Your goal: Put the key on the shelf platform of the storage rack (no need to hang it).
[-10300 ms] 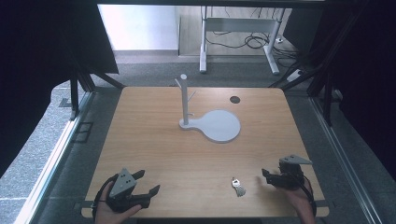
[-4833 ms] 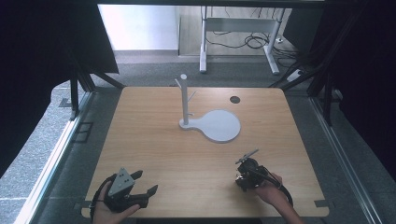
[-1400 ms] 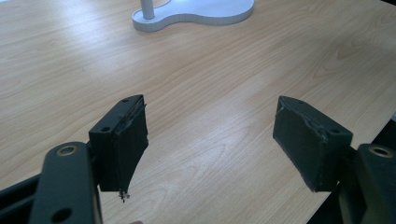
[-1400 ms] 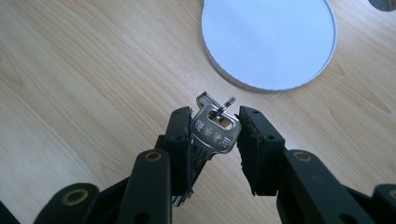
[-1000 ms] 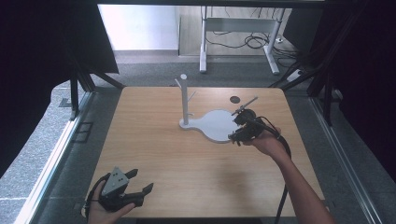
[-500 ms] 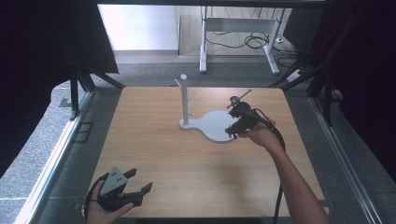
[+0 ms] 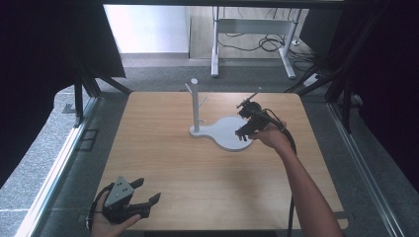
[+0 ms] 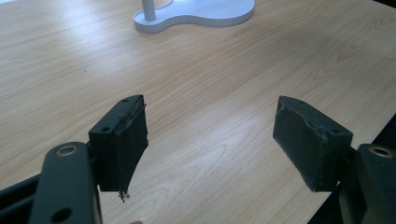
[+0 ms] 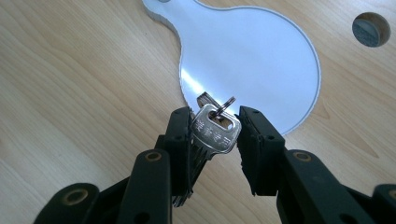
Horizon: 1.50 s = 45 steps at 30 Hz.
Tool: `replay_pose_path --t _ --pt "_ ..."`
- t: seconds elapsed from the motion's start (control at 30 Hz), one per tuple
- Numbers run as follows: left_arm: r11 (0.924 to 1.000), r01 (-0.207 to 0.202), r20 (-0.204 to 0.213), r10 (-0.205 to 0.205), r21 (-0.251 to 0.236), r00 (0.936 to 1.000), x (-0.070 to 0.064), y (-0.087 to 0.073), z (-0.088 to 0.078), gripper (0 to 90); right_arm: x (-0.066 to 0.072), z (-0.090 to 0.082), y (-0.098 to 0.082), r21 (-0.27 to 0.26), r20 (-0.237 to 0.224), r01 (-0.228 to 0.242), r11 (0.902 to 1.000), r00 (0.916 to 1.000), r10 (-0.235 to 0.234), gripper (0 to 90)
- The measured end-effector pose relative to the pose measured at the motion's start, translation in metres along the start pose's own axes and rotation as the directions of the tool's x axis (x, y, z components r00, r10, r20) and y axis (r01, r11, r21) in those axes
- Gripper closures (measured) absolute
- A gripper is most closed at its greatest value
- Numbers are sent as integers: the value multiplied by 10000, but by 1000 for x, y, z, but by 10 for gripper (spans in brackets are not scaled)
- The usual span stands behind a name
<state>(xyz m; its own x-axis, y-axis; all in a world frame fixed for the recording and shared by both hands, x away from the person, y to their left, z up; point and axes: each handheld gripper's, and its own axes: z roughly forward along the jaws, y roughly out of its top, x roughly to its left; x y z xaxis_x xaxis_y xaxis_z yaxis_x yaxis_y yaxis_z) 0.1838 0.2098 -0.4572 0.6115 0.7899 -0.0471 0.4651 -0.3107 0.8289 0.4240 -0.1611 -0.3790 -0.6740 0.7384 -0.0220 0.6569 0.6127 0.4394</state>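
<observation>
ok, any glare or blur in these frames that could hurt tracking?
Right gripper view: a bright glare streak on the flat white stand base, just above the silver key pinched in the right tongs; the key's stamped lettering stays sharp. Left gripper view: the left tongs are crisp, the wooden table evenly lit. High view: dark surroundings, bright floor patch beyond the table.

Stand (image 7: 217, 129) on table (image 7: 163, 163), center-rear.

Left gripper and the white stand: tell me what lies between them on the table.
Nothing: between the open left gripper and the white stand, the left gripper view shows bare wooden table; the high view agrees.
</observation>
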Motion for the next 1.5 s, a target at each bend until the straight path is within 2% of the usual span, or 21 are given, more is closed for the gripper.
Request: replay_pose_path --t 0.43,0.87,1.5 --pt "10000 6 21 -5 -29 10000 0 0 -1 264 -1 13 21 93 -71 -11 10000 10000 12 668" --pt "10000 -28 61 28 -27 10000 -1 0 0 264 -11 24 27 155 25 -389 9991 9992 388 668" --pt "10000 -20 103 21 -45 9999 -1 0 0 264 -19 59 40 348 -85 -756 9965 9971 760 668"
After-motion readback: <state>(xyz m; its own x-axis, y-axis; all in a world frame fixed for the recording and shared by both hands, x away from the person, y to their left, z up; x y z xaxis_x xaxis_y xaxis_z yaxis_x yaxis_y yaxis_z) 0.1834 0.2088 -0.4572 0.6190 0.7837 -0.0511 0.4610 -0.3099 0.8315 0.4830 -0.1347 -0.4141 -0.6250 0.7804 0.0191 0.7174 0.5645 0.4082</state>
